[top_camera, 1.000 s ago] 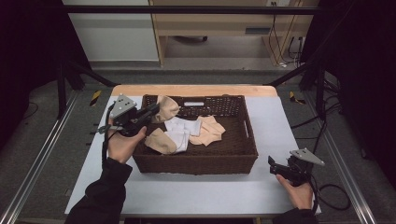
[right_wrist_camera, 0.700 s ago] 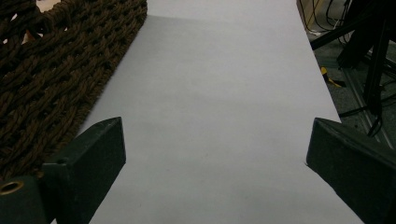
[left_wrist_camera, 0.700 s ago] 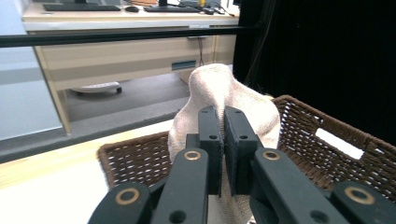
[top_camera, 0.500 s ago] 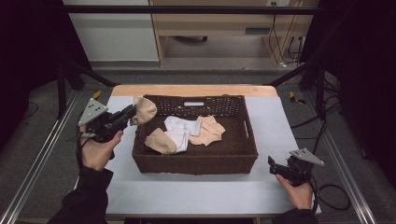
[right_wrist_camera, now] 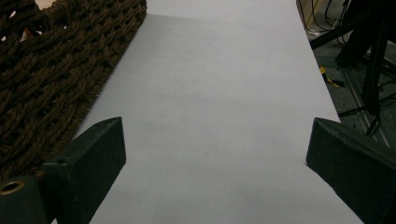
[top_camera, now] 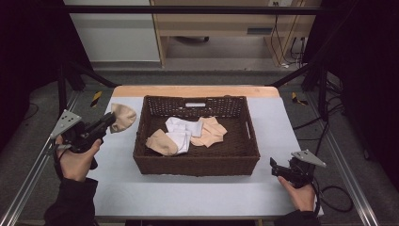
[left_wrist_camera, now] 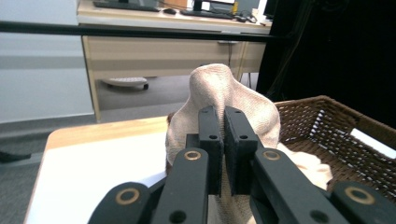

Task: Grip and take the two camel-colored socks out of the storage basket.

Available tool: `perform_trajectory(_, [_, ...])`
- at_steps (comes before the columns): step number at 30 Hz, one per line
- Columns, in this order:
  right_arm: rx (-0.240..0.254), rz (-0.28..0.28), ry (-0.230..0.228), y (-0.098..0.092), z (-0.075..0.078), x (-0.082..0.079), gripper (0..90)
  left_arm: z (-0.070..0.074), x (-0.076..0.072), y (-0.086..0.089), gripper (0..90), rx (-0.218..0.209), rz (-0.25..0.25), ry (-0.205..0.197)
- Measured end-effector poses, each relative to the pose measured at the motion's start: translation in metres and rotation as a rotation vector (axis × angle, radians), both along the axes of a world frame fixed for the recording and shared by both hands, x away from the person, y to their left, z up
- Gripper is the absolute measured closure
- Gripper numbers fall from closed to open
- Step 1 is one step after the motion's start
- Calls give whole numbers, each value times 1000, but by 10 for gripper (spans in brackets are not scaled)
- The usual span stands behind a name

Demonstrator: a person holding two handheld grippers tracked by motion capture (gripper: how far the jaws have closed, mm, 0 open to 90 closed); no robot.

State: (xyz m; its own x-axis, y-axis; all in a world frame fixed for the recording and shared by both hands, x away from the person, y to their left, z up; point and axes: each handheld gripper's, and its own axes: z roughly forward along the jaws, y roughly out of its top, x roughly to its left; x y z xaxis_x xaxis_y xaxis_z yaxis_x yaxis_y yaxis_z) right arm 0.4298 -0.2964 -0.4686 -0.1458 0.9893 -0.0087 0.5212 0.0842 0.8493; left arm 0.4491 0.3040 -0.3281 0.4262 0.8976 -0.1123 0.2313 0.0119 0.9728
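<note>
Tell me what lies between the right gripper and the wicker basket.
Nothing: in the high view, only bare white table separates the right gripper from the wicker basket; the right gripper view shows the same.

The basket (top_camera: 196, 162) is sitting mid-desk (top_camera: 188, 197), socks (top_camera: 188, 134) lying inside; one sock (top_camera: 123, 116) is hanging at its nine o'clock.

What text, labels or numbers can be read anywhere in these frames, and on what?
None can be read.
White tag on the basket's far wall: too small to tell whether it bears any writing.
Same tag in the left gripper view: shows plain white, no letters made out.
Yellow-black strips on the floor: warning stripes, no words.
Sock in the left tongs: no print visible.
</note>
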Motion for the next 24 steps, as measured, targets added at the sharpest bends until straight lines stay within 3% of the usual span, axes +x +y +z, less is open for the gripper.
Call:
perform_trajectory(7, [-4, 4, 3, 1, 0, 0, 53, -24, 1, 18, 857, -4, 38, 42])
perform_trajectory(11, [-5, 9, 0, 1, 0, -1, 55, -31, 3, 25, 858, -4, 68, 60])
perform_trajectory(24, [0, 15, 7, 2, 0, -1, 56, -70, 9, 33, 857, 79, 123, 179])
